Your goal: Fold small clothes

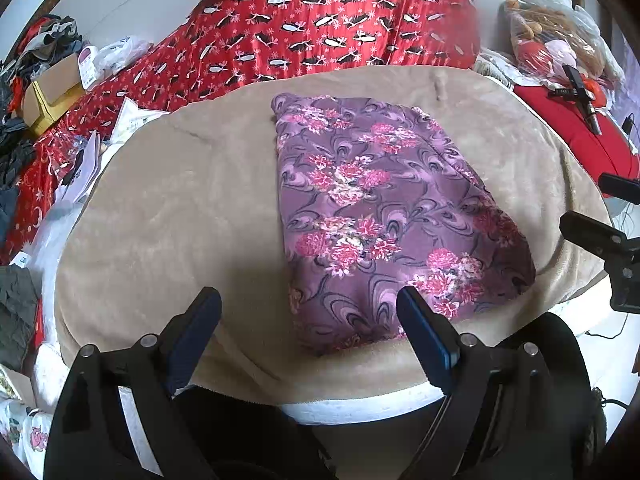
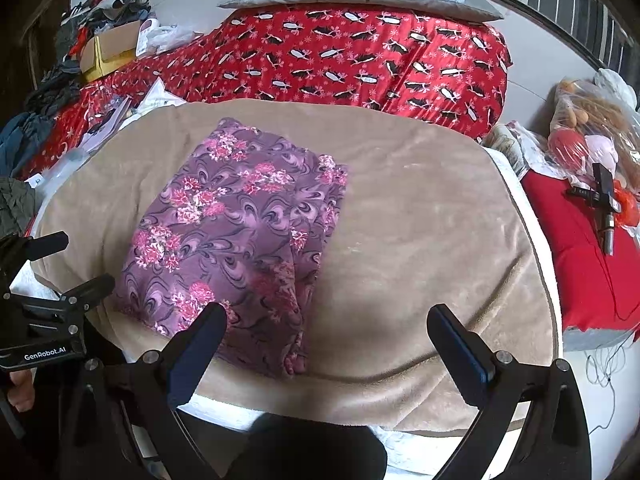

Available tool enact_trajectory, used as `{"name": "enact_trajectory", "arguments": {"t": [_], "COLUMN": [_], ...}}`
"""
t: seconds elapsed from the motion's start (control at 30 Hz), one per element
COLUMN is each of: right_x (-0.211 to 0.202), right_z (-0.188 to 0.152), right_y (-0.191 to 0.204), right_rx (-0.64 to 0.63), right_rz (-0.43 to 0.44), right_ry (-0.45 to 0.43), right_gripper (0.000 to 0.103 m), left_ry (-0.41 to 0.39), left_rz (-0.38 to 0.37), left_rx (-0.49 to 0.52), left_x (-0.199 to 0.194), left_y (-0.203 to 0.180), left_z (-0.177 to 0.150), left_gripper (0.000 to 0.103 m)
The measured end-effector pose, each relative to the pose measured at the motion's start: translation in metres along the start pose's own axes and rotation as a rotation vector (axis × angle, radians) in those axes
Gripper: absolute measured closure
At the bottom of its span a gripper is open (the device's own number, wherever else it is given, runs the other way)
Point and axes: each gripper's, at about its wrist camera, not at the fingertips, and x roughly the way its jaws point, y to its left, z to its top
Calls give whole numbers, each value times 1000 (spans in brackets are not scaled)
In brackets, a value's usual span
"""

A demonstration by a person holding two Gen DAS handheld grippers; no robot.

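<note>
A purple garment with pink flowers (image 1: 384, 216) lies folded into a flat oblong on the beige blanket (image 1: 168, 208). In the right wrist view the same garment (image 2: 236, 240) sits left of centre on the blanket (image 2: 432, 240). My left gripper (image 1: 308, 300) hangs open just above the garment's near edge, with nothing between its fingers. My right gripper (image 2: 328, 316) is open too, over the near right corner of the garment and bare blanket. Each gripper shows at the edge of the other's view: the right one (image 1: 600, 216) and the left one (image 2: 64, 264).
A red patterned quilt (image 1: 320, 28) is piled behind the blanket. Papers and a cardboard box (image 1: 52, 92) lie at the left with a heap of clothes. At the right are a red cushion (image 2: 580, 264), a black tool (image 2: 604, 208) and bagged soft toys (image 2: 592, 136).
</note>
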Motion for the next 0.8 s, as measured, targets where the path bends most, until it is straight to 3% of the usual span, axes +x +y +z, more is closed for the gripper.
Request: {"name": "enact_trajectory", "arguments": {"t": [0.8], "right_x": [-16], "right_z": [-8], "right_y": [1], "right_rx": [30], "right_rz": [-23], "right_ry": [-23], "right_gripper": [2], "left_ry": [-10], "left_rz": [-11], "left_rx": [4], "left_x": [-11], "left_y": [-6], "left_z": [-2], "left_gripper": [13]}}
